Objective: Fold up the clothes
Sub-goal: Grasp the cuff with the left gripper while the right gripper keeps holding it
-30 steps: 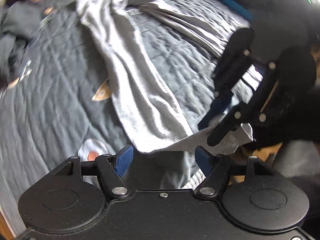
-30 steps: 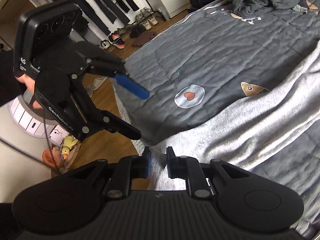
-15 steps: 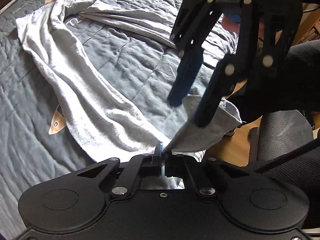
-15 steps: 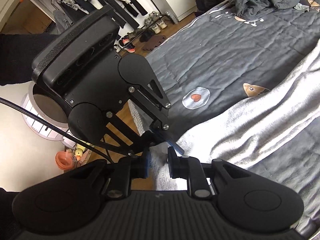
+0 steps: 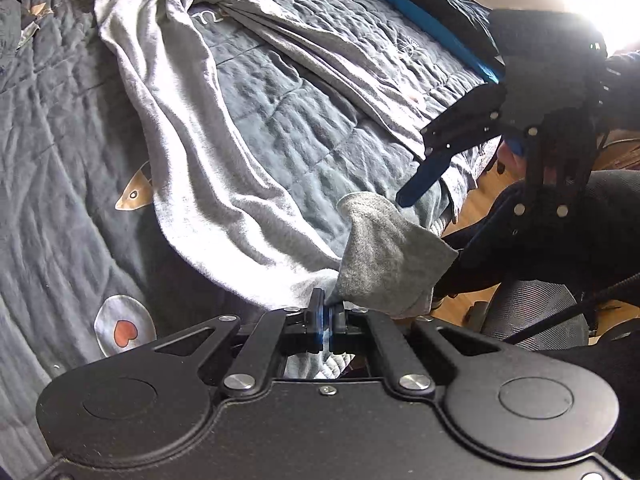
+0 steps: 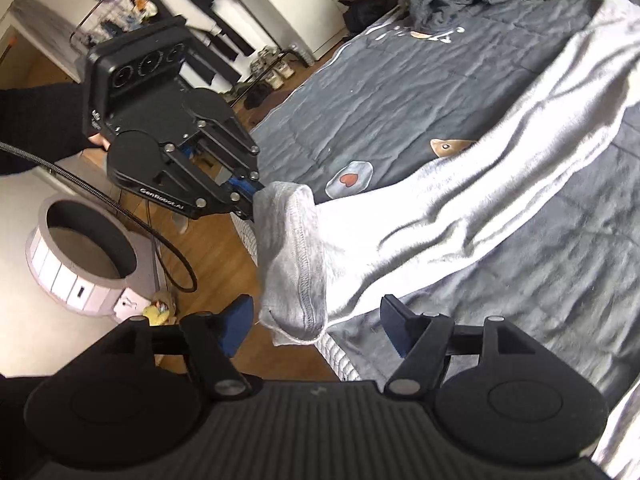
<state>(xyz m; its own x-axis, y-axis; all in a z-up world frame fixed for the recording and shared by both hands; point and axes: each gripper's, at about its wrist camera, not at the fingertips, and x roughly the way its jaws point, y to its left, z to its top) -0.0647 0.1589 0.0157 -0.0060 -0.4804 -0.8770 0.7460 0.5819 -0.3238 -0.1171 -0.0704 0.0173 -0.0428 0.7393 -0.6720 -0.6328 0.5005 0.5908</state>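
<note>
While left gripper (image 5: pixel 326 316) clenches its cuff, right gripper (image 6: pixel 316 324) opening: rumpled grey trousers (image 5: pixel 192 152).

The grey pants (image 5: pixel 208 184) are soft knit cloth, a bit fuzzy, with a stitched hem (image 6: pixel 306 280) at the leg end. The dark grey quilt (image 5: pixel 60 168) is puffy cloth, sewn in squares and wrinkly. The left gripper (image 5: pixel 325 312) and the right gripper (image 6: pixel 316 324) are matt black plastic with shiny metal screws and blue rubbery pads. The floor (image 6: pixel 208 256) is smooth, shiny brown wood. The chair seat (image 5: pixel 532 312) is grey mesh cloth.
</note>
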